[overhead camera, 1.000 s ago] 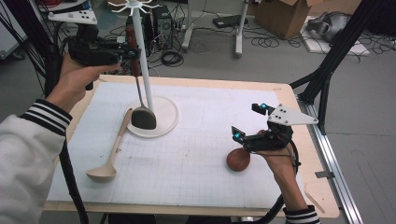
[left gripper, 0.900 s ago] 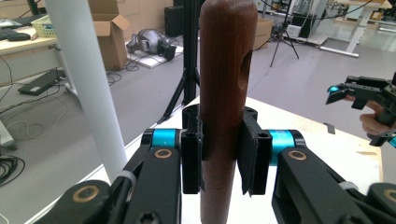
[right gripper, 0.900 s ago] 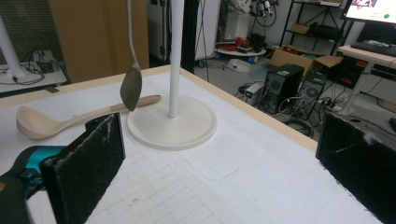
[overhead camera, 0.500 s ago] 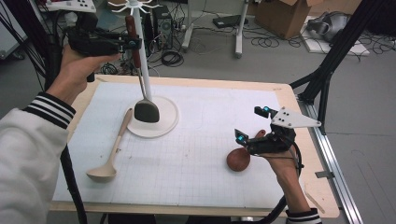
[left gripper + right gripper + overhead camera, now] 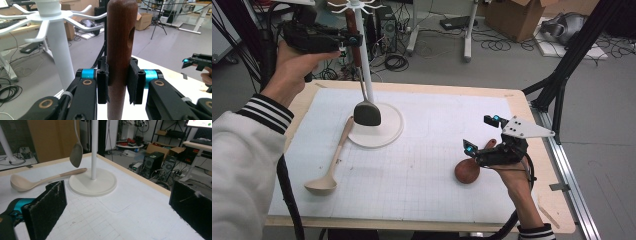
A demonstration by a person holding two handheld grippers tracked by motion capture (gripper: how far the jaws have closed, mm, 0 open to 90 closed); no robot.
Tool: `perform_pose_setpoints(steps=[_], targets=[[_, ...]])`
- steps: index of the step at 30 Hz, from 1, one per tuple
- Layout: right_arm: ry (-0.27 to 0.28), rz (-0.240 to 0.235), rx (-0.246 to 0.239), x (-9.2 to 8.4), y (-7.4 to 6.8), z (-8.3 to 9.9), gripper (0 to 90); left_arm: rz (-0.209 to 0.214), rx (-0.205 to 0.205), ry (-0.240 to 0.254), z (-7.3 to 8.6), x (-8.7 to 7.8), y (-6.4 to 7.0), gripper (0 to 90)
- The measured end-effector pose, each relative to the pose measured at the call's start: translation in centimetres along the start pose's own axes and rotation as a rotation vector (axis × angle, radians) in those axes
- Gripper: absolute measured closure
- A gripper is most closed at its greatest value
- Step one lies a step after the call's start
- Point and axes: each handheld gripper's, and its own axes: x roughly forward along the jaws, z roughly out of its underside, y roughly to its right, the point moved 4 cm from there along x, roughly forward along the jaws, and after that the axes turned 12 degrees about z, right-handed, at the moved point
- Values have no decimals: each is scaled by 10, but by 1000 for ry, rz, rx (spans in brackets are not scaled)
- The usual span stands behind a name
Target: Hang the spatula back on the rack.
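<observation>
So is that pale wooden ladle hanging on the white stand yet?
No, the pale ladle lies flat on the table mat, its handle tip resting on the stand's round base.

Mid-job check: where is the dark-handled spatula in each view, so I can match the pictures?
High view: the spatula hangs upper left, its handle clamped in the left gripper, blade above the rack base.
Left gripper view: its brown handle stands centre, pressed between the jaws.
Right gripper view: its grey blade hangs upper left of centre.
Shared landmark: the white rack pole, beside the spatula.
</observation>
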Motion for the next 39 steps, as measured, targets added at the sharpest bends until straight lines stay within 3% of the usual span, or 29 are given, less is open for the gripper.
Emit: perform_pose_setpoints(steps=[7,39], targets=[[1,-1,2,0,0,0,5,-24,-11,-30,0,1,-5,731],[5,-18,11,-1,-1,5,5,-55,-61,-2,2,10,-21,730]])
